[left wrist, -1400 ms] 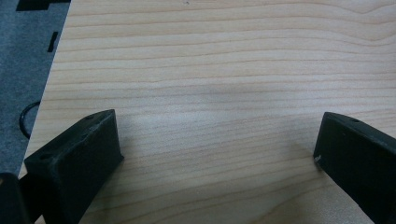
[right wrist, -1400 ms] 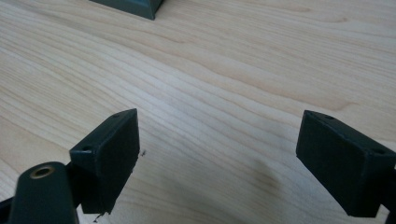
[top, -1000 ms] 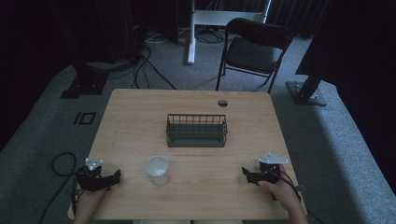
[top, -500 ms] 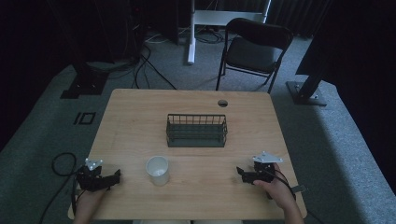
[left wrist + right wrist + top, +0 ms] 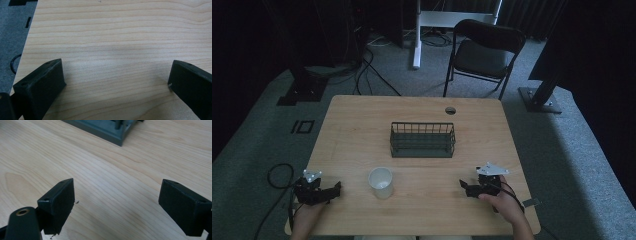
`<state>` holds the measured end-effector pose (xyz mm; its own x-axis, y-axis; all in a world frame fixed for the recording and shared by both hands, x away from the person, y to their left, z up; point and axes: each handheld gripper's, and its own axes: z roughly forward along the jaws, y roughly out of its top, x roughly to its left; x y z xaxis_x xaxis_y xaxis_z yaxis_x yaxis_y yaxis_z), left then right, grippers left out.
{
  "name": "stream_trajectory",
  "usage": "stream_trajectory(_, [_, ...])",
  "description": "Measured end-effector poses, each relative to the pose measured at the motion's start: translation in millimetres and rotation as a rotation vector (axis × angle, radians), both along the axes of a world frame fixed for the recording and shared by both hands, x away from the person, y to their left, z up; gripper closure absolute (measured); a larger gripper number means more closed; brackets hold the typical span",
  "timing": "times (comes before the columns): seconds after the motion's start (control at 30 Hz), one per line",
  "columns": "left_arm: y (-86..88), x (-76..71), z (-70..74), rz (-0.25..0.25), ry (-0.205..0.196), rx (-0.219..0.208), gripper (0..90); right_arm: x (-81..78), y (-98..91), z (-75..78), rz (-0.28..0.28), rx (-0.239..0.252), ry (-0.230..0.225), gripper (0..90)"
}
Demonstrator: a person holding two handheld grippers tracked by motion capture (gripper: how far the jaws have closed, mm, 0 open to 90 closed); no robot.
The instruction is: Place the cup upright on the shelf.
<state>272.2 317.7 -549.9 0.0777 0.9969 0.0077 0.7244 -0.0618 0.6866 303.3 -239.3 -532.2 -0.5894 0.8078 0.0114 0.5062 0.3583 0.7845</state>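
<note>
**Near the front edge: a light cup between two wide-open tools**

Toward the person's side of the surface (image 5: 362, 125), the white cup (image 5: 380, 182) stands upright, between the two tools and a little nearer the left one. Behind it, toward the middle of the surface, sits the dark wire basket (image 5: 422, 139), well apart from the cup.

The right tool (image 5: 468, 188) hovers off the cup's right side with its jaws spread wide and nothing between them; the right gripper view looks across bare wood at one corner of the basket (image 5: 110, 130). The left tool (image 5: 333, 189) sits near the front left corner, jaws equally wide apart and empty, with plain wood ahead of it in the left gripper view.

What could go wrong, as I judge it: the cup looks light and thin-walled, so a jaw arriving off-centre could nudge it over or slide it along the surface rather than bracket it. Closing hard might squash the wall. Lifted toward the basket, its base could catch the wire rim and tip.

Hard to make out: whether the cup holds anything, since its inside is a pale blur from above. The dim light leaves its material uncertain. The basket's interior looks empty, but its wires hide part of the floor. Each hand is cut off at the bottom edge.
</note>
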Motion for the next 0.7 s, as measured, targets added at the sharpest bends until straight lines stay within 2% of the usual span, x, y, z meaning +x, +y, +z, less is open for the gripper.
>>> stream_trajectory(0.7, [0.0, 0.0, 0.0, 0.0, 0.0, 0.0, 0.8, -1.6, 38.8, 4.6, 0.135, 0.03, -0.02, 13.3])
